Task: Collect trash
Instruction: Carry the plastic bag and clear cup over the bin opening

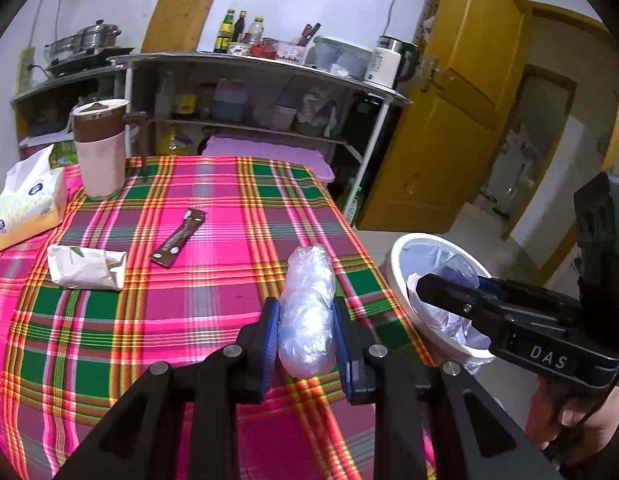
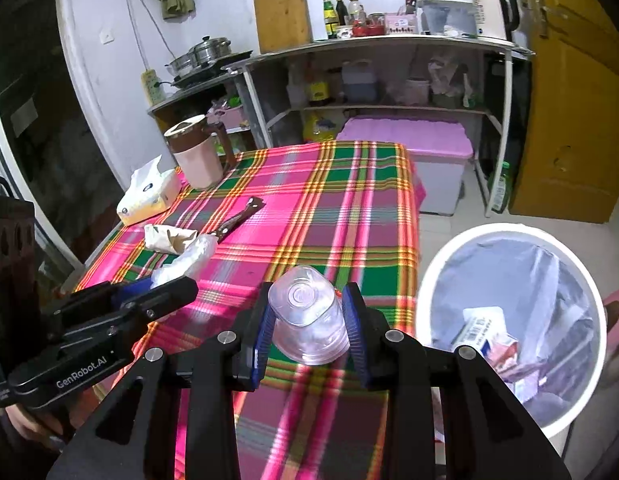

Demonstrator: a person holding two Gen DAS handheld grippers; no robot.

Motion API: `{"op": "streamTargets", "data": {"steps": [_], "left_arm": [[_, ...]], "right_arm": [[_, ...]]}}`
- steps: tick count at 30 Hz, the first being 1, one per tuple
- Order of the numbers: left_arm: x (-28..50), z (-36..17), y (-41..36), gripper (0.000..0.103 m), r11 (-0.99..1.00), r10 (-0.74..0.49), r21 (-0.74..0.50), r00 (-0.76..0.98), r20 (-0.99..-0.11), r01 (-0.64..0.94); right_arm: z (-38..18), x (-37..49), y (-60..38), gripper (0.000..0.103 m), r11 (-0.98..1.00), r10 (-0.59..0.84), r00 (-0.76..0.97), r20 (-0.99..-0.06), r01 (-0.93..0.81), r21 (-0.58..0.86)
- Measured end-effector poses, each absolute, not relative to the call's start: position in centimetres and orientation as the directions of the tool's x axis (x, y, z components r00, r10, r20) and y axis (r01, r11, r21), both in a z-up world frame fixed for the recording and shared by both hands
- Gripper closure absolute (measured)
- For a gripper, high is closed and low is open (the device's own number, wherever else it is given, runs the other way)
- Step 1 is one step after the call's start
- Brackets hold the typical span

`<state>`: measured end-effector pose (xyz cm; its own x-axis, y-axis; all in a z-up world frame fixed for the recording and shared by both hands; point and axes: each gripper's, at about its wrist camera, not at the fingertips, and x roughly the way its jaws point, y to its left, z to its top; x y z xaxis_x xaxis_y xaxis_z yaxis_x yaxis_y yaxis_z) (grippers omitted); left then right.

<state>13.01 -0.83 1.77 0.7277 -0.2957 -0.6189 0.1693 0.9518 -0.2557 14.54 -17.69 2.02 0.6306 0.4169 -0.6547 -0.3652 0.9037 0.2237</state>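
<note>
In the left wrist view my left gripper [image 1: 305, 320] is shut on a crumpled clear plastic bag [image 1: 307, 304], held above the plaid tablecloth [image 1: 213, 272]. In the right wrist view my right gripper [image 2: 307, 320] is shut on a clear plastic cup [image 2: 307, 316], bottom facing the camera, over the table's right edge. A white bin [image 2: 433, 280] with a clear liner and some trash inside stands on the floor to the right; it is also the white bin [image 1: 397, 276] in the left view. A brown sachet [image 1: 177, 237] and a crumpled white paper wrapper [image 1: 87, 266] lie on the cloth.
A tissue pack [image 1: 25, 204] and a pink-and-brown jug [image 1: 99, 148] stand at the table's far left. Behind are metal shelves [image 1: 249, 68] with bottles and a kettle, a purple-lidded box [image 2: 409, 140], and a yellow door [image 1: 461, 100] at the right.
</note>
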Motion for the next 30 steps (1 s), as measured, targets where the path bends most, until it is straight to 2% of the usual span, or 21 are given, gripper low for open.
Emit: {"op": "streamTargets", "data": {"steps": [15, 30], "left_arm": [[14.6, 2.2, -8.7, 0.077, 0.921, -0.387, -0.224, 0.674, -0.629, 0.32], [17.4, 0.5, -16.8, 0.077, 0.869, -0.466, -0.218, 0.587, -0.662, 0.445]], "right_arm": [[1.3, 13.6, -26.4, 0.068, 0.945, 0.324, 0.688, -0.649, -0.203, 0.257], [-1.5, 13.5, -33.3, 0.068, 0.956, 0.253, 0.683, -0.686, -0.067, 0.287]]}}
